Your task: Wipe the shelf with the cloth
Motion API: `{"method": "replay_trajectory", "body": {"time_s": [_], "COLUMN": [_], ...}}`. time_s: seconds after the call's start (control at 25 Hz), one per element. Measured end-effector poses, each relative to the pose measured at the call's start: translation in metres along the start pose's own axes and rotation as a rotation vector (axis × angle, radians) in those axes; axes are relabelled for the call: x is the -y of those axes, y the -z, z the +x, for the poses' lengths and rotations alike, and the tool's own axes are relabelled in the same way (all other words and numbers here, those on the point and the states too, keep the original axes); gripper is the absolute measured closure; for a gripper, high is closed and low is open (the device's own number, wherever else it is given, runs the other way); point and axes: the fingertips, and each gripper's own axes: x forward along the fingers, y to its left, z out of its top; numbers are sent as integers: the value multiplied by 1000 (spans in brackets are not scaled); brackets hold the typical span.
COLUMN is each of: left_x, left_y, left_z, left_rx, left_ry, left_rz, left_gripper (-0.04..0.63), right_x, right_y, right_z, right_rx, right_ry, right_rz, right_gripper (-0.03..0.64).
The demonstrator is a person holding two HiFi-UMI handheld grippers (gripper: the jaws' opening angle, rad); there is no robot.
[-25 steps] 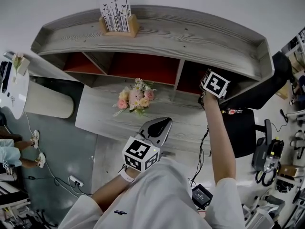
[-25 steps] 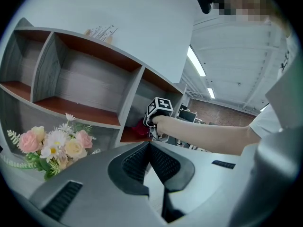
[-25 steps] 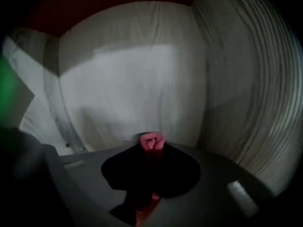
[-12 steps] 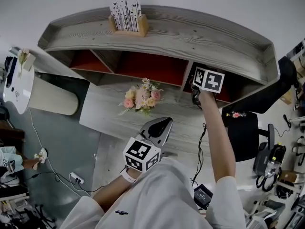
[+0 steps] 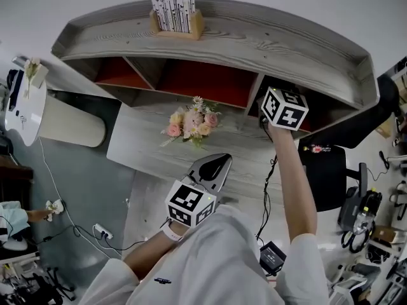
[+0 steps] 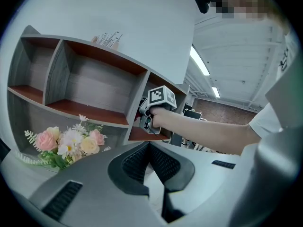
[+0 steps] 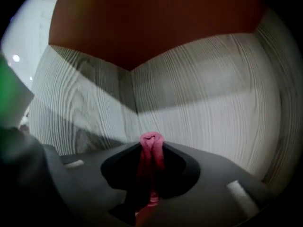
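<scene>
The grey wood shelf point(image 5: 254, 40) has red-floored compartments under a long top board. My right gripper point(image 5: 267, 116) reaches into the rightmost compartment point(image 5: 305, 116); only its marker cube shows in the head view. In the right gripper view it point(image 7: 151, 141) is shut on a folded pink cloth point(image 7: 150, 148), close to the compartment's grey back corner point(image 7: 130, 79). My left gripper point(image 5: 219, 164) hangs over the desk top in front of me, jaws together with nothing between them. The left gripper point(image 6: 147, 148) view shows the right hand at the compartment point(image 6: 147, 134).
A bouquet of pink and cream flowers point(image 5: 192, 122) lies on the desk point(image 5: 146, 148) below the middle compartment. A wooden holder with black-and-white cards point(image 5: 177, 14) stands on the shelf top. A black chair point(image 5: 331, 164) is at the right, cables and a power strip point(image 5: 102, 234) on the floor.
The right gripper has shifted slightly within the rightmost compartment, ending a little lower right. The left gripper has stayed where it was.
</scene>
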Motion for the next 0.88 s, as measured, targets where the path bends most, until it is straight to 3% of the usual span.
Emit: {"method": "replay_trajectory", "body": {"time_s": [0.32, 0.88], "left_x": [1, 7], "left_y": [-9, -9], "left_z": [-2, 0], "left_rx": [18, 9], "left_ry": [10, 38], "left_rz": [21, 33], "left_gripper": [589, 589], "right_x": [44, 154], "right_y": [-2, -13], "right_z": [-21, -90], "right_rx": [-27, 43], "right_ry": [158, 631], "right_rz": [-42, 87], "right_gripper": [523, 522]}}
